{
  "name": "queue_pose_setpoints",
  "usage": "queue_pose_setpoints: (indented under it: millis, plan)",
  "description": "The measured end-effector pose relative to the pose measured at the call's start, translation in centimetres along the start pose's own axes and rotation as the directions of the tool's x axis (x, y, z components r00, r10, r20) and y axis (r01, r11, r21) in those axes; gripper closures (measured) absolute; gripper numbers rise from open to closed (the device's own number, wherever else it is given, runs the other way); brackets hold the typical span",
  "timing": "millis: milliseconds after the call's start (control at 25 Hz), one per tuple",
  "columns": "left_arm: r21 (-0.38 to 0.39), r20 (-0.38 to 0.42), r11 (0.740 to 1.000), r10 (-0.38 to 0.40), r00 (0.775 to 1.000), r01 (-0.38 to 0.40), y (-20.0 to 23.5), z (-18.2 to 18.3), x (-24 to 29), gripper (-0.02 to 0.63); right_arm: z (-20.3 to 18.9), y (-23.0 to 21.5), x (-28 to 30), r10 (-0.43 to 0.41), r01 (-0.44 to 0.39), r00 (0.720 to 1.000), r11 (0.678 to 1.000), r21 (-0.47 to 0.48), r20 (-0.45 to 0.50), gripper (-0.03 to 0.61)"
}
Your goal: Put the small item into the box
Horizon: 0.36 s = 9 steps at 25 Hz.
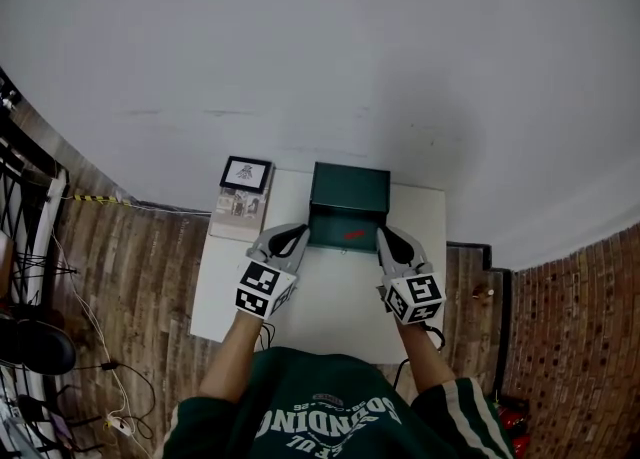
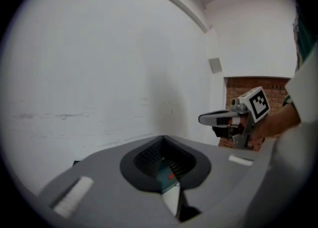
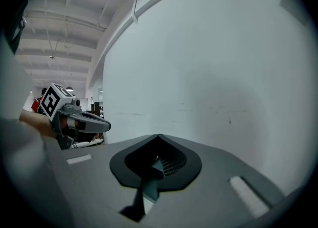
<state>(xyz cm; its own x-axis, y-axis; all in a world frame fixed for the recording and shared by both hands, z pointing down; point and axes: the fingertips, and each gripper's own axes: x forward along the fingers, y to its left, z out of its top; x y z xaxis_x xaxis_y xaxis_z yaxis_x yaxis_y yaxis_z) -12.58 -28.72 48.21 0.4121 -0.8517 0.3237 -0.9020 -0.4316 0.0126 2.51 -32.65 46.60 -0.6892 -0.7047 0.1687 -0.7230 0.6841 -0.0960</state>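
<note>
A small red item point(image 1: 352, 234) is seen lying inside the dark green box point(image 1: 349, 190), whose lid is raised at the back. The box is set at the far edge of a white table point(image 1: 330, 312). The left gripper point(image 1: 300, 233) is held just beside the box's front left corner and the right gripper point(image 1: 384, 235) beside its front right. Each gripper's jaws are pressed together at the tips, and nothing is pinched. A framed picture point(image 1: 246, 174) is placed left of the box.

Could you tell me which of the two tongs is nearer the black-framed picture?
The left tongs: the black-framed picture lies left of the green box, while the right tongs is at the box's other side.
</note>
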Motion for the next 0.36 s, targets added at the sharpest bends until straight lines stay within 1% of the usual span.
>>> queue_pose_setpoints:
  millis: [360]
  plan:
    - [0.007, -0.011, 1.000, -0.014, 1.000, 0.014, 0.07, -0.04, 0.74, 0.561, 0.43, -0.22, 0.56, 0.004, -0.004, 1.000, 1.000, 0.002, 0.009, 0.577]
